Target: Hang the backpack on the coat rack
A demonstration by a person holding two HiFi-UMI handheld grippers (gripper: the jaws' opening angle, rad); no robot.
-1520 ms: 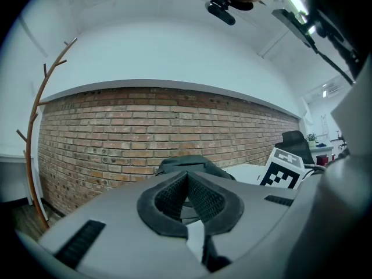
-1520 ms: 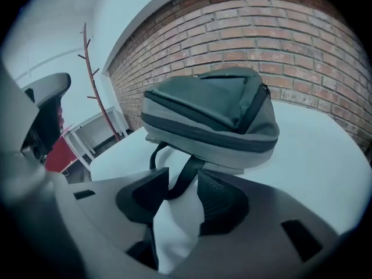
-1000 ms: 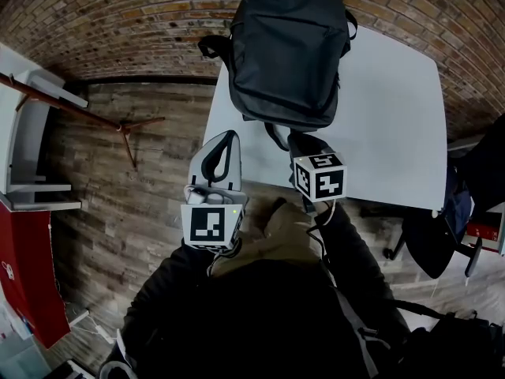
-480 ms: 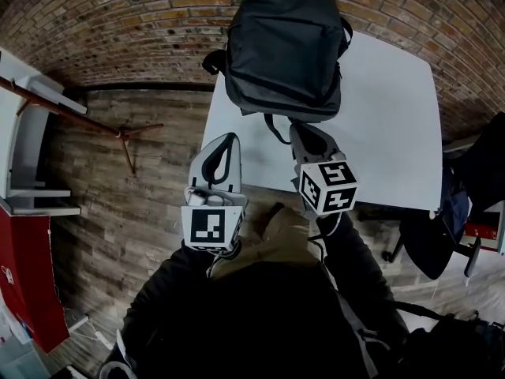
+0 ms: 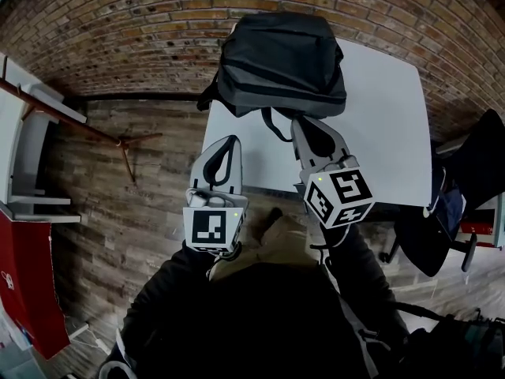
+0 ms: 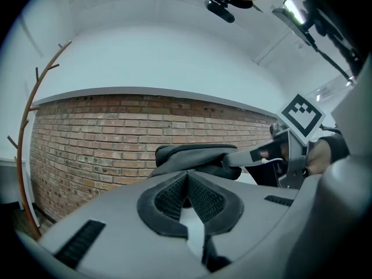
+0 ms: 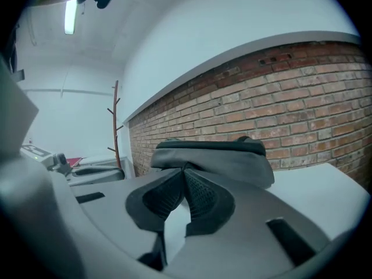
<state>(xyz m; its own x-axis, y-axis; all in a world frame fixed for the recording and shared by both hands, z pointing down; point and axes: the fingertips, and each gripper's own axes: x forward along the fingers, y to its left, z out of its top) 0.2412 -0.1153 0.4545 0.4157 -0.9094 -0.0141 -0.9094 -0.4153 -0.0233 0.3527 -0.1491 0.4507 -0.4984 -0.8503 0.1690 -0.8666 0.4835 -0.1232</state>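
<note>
Backpack [image 5: 280,61], seen from the head view, is dark grey and lies at the far end of the white surface [image 5: 387,133], close to the brick wall [image 5: 118,30]. A strap [image 5: 270,125] loops out from its near edge towards the person. The right tool [image 5: 304,123] reaches over the surface with its tips at that strap, its jaws drawn together on it. The left tool [image 5: 227,140] is held beside it over the left edge of the surface, apart from the backpack, jaws together with nothing in them. The coat rack [image 5: 79,123] stands off to the left on the wooden floor [image 5: 134,204], well apart from the surface.

The left gripper view shows the left tool [image 6: 186,176] with its ribbed pads pressed against each other and nothing between them. Beyond them the backpack [image 6: 192,156] sits bunched in front of the brick wall, and the right tool [image 6: 238,156] comes in from the right with its tip touching the bag. The coat rack [image 6: 23,132] curves up the left edge of the view.

In the right gripper view, the right tool [image 7: 185,170] has its pads closed to a point, with the backpack [image 7: 215,156] directly behind the tips. The white surface [image 7: 325,185] spreads out to the right, and the coat rack [image 7: 115,127] stands upright farther back on the left, near the end of the brick wall.
</note>
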